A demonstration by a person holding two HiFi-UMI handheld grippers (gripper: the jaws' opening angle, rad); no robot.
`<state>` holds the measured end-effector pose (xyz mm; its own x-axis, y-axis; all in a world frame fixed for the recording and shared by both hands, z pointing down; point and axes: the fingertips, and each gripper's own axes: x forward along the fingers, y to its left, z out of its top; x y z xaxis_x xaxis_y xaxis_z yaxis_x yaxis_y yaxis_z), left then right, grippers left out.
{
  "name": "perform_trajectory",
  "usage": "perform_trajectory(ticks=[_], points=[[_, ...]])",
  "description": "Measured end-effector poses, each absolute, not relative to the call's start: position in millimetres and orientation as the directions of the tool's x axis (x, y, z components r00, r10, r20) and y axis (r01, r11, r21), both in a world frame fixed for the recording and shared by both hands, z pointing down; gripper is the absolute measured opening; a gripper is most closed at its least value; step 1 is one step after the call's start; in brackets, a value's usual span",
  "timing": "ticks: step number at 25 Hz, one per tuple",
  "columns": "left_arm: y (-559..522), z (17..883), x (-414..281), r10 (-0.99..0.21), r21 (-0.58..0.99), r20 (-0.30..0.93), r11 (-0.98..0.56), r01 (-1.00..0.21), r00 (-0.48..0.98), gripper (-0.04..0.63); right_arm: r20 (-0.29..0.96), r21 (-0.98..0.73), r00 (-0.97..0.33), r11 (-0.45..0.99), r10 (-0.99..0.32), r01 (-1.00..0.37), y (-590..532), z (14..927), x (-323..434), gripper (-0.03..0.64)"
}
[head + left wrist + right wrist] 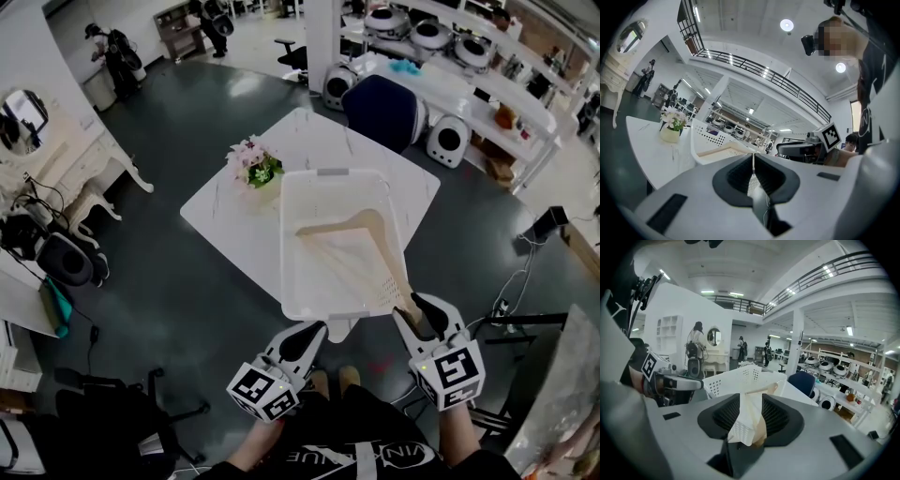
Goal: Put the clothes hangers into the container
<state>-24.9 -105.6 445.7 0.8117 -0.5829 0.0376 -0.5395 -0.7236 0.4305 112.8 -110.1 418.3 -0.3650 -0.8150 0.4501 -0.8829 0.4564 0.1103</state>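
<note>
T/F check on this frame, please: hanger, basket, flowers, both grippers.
1. The pale wooden clothes hanger lies mostly inside the white perforated plastic basket. True.
2. The left gripper has its jaws wide apart. False: they are together, with nothing between them.
3. The small pot of pink and white flowers stands inside the basket. False: it stands on the white table, beside the basket's far left corner.
4. One end of the hanger pokes over the basket's near right corner, between the jaws of the right gripper. True.
</note>
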Motion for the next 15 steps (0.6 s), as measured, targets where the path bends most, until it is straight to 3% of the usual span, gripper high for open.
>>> perform_trajectory(ticks=[3,5,15], points=[[-102,446,-27,-0.572,0.433,0.039,-0.729,-0.53,0.819,0.018,0.433,0.132,-0.333,0.424,-0.838,-0.896,-105,409,109,0.076],[-99,448,-28,-0.563,0.434,0.038,-0.734,-0.521,0.825,0.018,0.422,0.119,-0.336,0.419,-0.842,-0.9,-100,409,104,0.055],[-84,462,-30,-0.532,0.425,0.056,-0.753,-0.503,0.845,0.018,0.444,0.021,-0.448,0.509,-0.776,-0.86,-58,444,57,0.044]])
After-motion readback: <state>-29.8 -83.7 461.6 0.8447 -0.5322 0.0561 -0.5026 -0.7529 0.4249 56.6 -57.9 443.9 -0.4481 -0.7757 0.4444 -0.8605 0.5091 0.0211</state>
